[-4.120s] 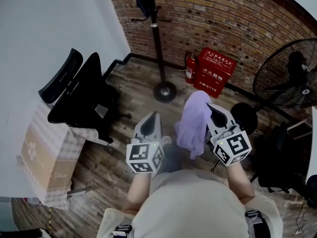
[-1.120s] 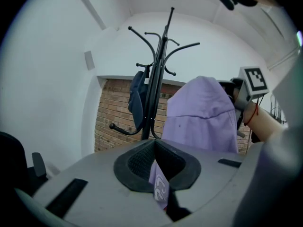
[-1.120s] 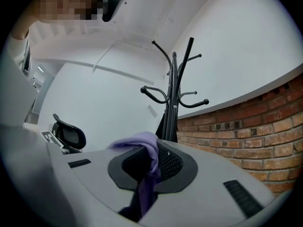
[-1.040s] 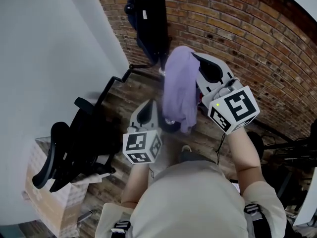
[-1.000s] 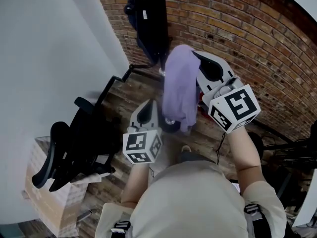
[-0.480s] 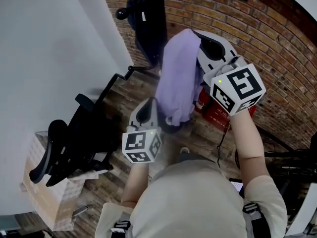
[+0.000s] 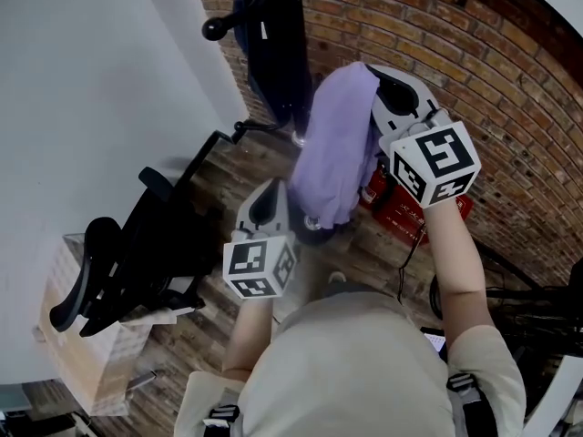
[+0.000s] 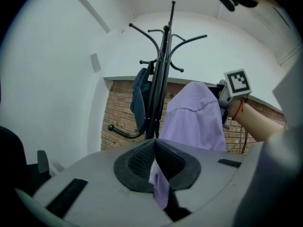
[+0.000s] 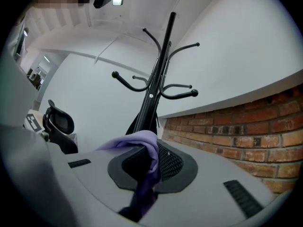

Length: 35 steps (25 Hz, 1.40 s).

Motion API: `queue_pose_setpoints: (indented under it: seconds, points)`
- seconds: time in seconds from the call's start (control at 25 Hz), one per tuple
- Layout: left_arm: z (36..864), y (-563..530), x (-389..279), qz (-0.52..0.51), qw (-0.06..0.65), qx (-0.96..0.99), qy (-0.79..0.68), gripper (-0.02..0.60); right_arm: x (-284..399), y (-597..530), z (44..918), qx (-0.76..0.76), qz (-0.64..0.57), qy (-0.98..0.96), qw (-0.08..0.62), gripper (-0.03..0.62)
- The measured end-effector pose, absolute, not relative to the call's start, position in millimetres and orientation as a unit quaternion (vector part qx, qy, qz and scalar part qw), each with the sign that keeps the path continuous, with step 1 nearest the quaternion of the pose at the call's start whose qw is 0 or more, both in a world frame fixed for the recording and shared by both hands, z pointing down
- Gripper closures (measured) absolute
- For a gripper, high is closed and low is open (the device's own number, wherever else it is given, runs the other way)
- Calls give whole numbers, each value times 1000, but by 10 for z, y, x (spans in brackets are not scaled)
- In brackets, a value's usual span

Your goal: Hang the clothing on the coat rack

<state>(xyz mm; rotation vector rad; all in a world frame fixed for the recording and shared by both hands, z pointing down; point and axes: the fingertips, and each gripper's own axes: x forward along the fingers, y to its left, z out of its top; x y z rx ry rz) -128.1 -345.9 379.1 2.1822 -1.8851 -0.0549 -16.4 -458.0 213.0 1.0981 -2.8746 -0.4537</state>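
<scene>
A lilac garment [image 7: 335,153] hangs between my two grippers in front of the black coat rack [image 7: 284,35]. My right gripper [image 7: 372,67] is raised and shut on the garment's top edge [image 9: 147,141]. My left gripper [image 7: 276,186] sits lower and is shut on a strip of its lower edge [image 8: 160,186]. The rack's pole and curved hooks [image 9: 161,74] rise just beyond the right jaws. A dark blue garment [image 8: 139,103] hangs on the rack. In the left gripper view the lilac garment [image 8: 194,119] drapes to the right of the pole [image 8: 162,79].
A black office chair [image 7: 137,253] and a cardboard box [image 7: 77,362] stand at the left by the white wall [image 7: 100,80]. A red box [image 7: 414,218] sits at the foot of the brick wall [image 7: 492,71]. Dark equipment [image 7: 547,308] is at the lower right.
My right gripper has lifted the lilac garment higher and a little rightward, closer to the rack. The left gripper has stayed low, still pinching the cloth.
</scene>
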Motion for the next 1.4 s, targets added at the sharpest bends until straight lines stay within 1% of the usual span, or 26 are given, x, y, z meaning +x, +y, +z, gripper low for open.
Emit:
queue_pose_setpoints:
  seconds: [0.2, 0.64, 0.96, 1.4]
  points:
    - [3831, -3524, -1312, -20, 131, 743, -655, 578, -41, -4755, 2585, 364, -116, -923, 50, 577]
    - [3880, -3679, -1291, -17, 133, 740, -659, 578, 403, -5136, 3197, 410, -61, -906, 83, 577]
    - [3940, -3740, -1270, -12, 137, 736, -663, 578, 651, -5212, 3845, 419, -19, -899, 126, 577]
    - [4112, -3769, -1263, -8, 155, 723, -673, 578, 703, -5085, 4446, 390, 29, -911, 130, 577]
